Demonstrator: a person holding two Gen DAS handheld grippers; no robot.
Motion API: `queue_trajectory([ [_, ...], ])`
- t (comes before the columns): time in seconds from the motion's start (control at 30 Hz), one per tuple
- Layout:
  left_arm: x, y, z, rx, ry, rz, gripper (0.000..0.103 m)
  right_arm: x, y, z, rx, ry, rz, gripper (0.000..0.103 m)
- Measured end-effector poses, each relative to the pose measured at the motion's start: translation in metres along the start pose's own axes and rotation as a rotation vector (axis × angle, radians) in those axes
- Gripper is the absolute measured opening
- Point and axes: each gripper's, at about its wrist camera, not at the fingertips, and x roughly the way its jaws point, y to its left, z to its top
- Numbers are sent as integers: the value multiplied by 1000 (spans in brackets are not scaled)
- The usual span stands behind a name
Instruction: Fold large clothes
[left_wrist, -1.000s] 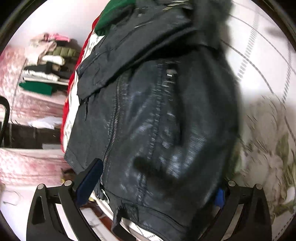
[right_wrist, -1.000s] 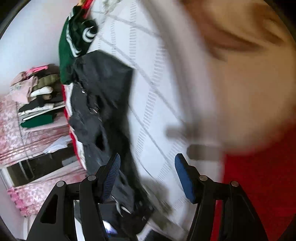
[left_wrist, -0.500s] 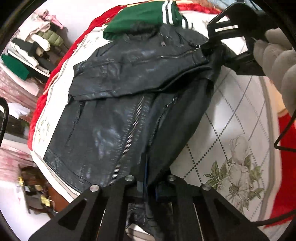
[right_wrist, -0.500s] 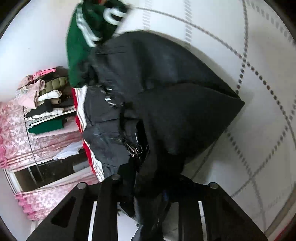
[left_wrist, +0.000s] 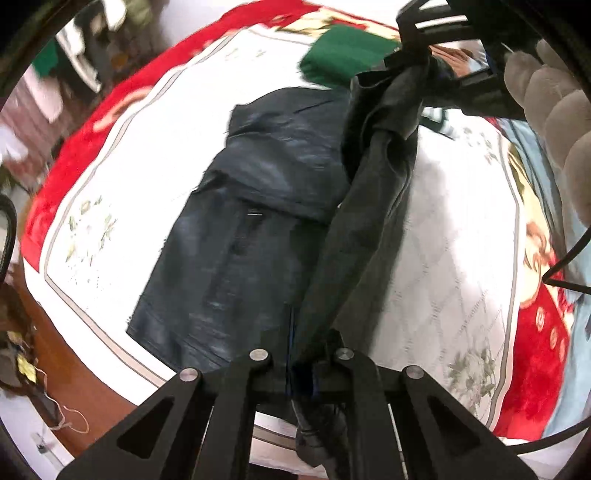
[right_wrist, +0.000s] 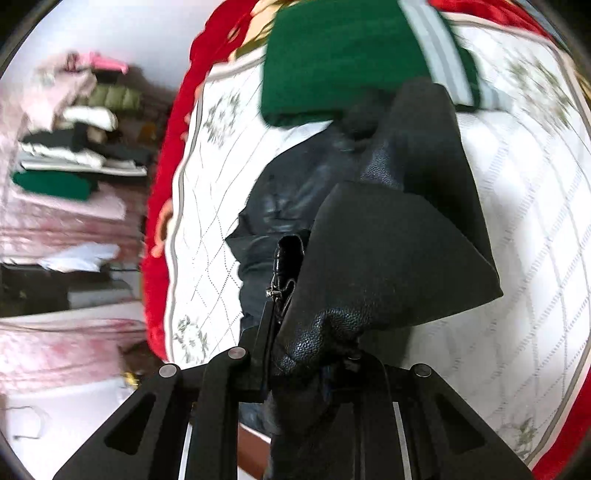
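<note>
A black leather jacket (left_wrist: 243, 236) lies on a white quilted bed cover (left_wrist: 122, 177). My left gripper (left_wrist: 301, 373) is shut on the jacket's right edge, which is lifted off the bed. The lifted edge runs as a taut dark strip up to my right gripper (left_wrist: 413, 55), which holds its far end at the top right of the left wrist view. In the right wrist view my right gripper (right_wrist: 299, 373) is shut on a bunched fold of the jacket (right_wrist: 388, 240), raised above the bed.
A folded green garment with white stripes (right_wrist: 351, 51) lies just beyond the jacket. The bed cover has a red border (right_wrist: 162, 184). A stack of folded clothes (right_wrist: 74, 147) sits on a shelf at the left. A gloved hand (left_wrist: 554, 122) holds the right gripper.
Both grippers have closed on the jacket's right side and lifted it off the bed. One second ago both were open. The jacket now looks smaller and farther below.
</note>
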Motion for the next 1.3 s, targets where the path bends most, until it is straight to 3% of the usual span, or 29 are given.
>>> queue_trajectory([
  [0.03,5,17,5,-22,12,-11,9,19,25,4,-22,11,-34,20],
  [0.2,55,114,27,-161,105,-103,18,104,80,15,-44,51,-159,20],
  [0.27,70,151,31,-264,154,-154,30,143,94,21,-48,62,-219,22],
  [0.33,72,179,29,-347,168,-187,32,170,101,27,-53,99,-242,38],
  [0.43,60,201,19,-410,155,-147,29,176,101,30,-33,123,-170,61],
  [0.53,41,208,4,-461,136,-126,29,147,94,29,-45,148,-26,61],
  [0.6,33,205,-1,-467,125,-112,33,117,78,26,-37,133,44,61],
  [0.63,33,200,0,-456,115,-103,42,97,64,23,-27,108,67,61],
  [0.67,36,195,4,-436,104,-86,58,77,47,20,-14,73,65,61],
  [0.77,61,169,12,-345,88,-44,84,33,-17,19,63,-29,-19,64],
  [0.8,75,165,14,-312,95,-5,88,27,-39,21,92,-42,-44,64],
  [0.87,102,158,12,-259,143,70,92,29,-91,29,192,-43,-63,64],
  [0.9,115,159,11,-261,166,71,94,35,-110,33,223,-39,-51,64],
  [1.0,120,166,12,-290,166,65,98,65,-151,48,271,-8,56,64],
  [1.07,118,166,14,-279,171,80,98,91,-161,57,292,16,195,67],
  [1.13,116,167,15,-272,178,106,98,99,-157,58,271,-20,217,63],
  [1.23,114,165,18,-246,187,148,98,92,-142,51,179,-69,171,34],
  [1.3,114,162,22,-224,188,173,98,81,-149,47,213,-88,205,25],
])
